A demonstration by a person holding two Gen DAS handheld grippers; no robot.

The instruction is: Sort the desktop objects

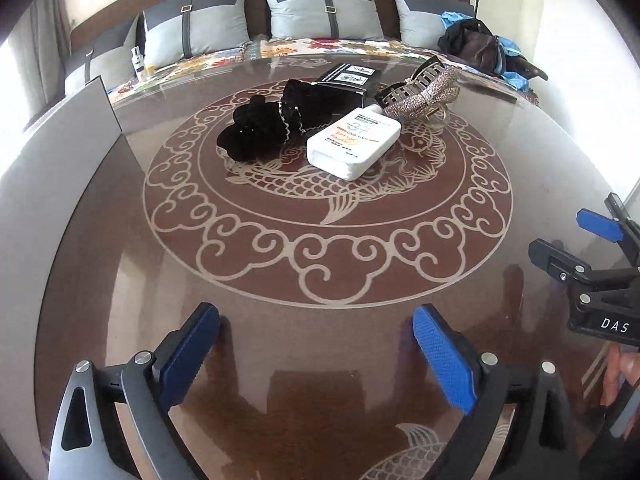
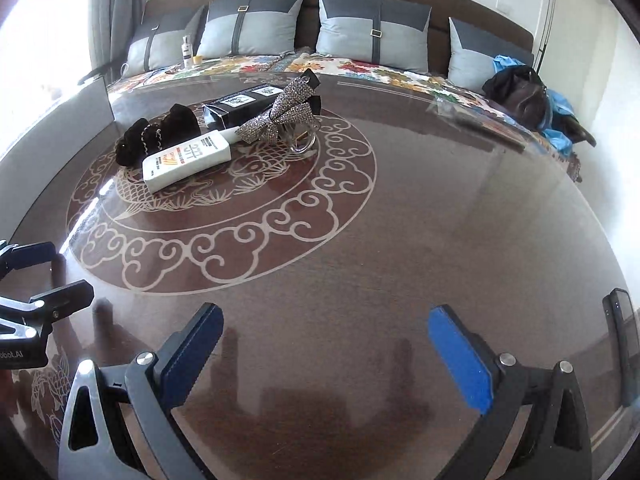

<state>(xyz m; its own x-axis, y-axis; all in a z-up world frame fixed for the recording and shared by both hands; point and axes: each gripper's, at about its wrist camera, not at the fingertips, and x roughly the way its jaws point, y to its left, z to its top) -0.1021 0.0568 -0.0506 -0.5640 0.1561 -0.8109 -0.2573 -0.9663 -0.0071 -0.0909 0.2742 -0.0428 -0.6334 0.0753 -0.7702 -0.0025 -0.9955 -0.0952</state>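
Note:
A pile of small objects lies on the fish pattern in the middle of the brown glass-topped table (image 1: 320, 344): a white sunscreen bottle (image 1: 354, 142) (image 2: 188, 160), a black velvet scrunchie (image 1: 264, 124) (image 2: 156, 136), a black box (image 1: 350, 82) (image 2: 244, 106) and a rhinestone bow hair clip (image 1: 420, 92) (image 2: 280, 118). My left gripper (image 1: 316, 356) stands open over the near table edge, nothing between its blue pads. My right gripper (image 2: 324, 356) is open too, likewise with nothing in it, and shows at the right of the left wrist view (image 1: 568, 236).
A grey panel (image 1: 52, 168) stands at the table's left side. Behind the table is a sofa with several grey cushions (image 1: 320, 12), a small bottle (image 1: 138, 64) and a dark bag (image 1: 476, 46). A dark phone-like slab (image 2: 624, 344) lies at the right table edge.

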